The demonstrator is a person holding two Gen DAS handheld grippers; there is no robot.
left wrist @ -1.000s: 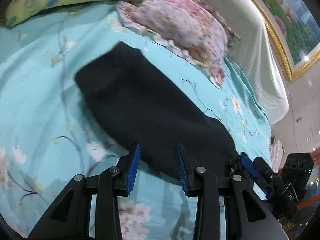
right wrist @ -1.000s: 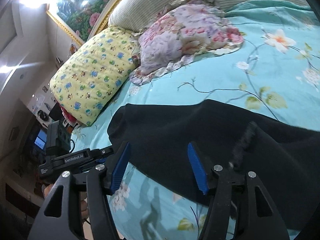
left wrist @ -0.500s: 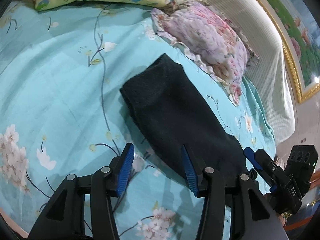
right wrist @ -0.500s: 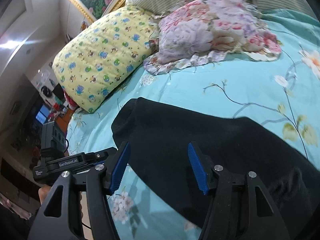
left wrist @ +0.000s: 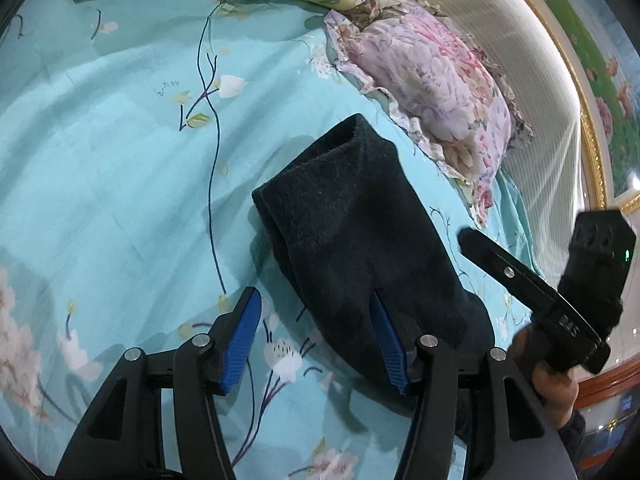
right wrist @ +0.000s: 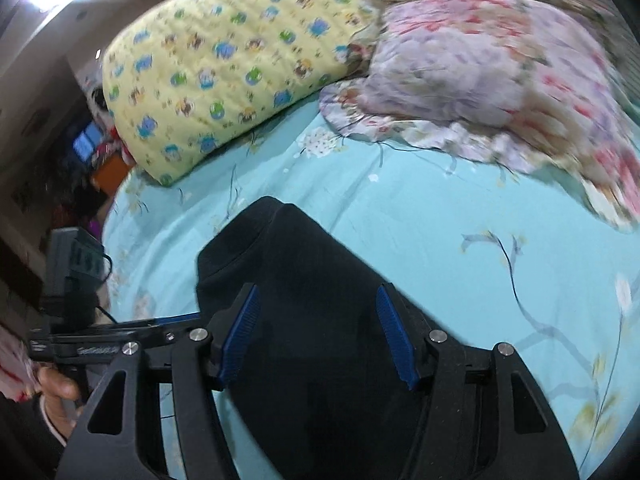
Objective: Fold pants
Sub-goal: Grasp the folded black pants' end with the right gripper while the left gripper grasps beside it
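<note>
Both claws, left claw (left wrist: 316,340) and right claw (right wrist: 318,336), have backed off released (only the right view shows blur) from folded pants (left wrist: 352,240).

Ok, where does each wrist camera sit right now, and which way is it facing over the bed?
Left wrist: rides the left gripper, looking along its open blue-padded fingers over the folded black pants toward the pink floral pillow; the right gripper and holding hand show at right.
Right wrist: rides the right gripper, fingers open over the pants, facing the yellow cartoon-print pillow; the left gripper shows at left.
Shared: pants, both pillows, turquoise floral bedsheet.
</note>
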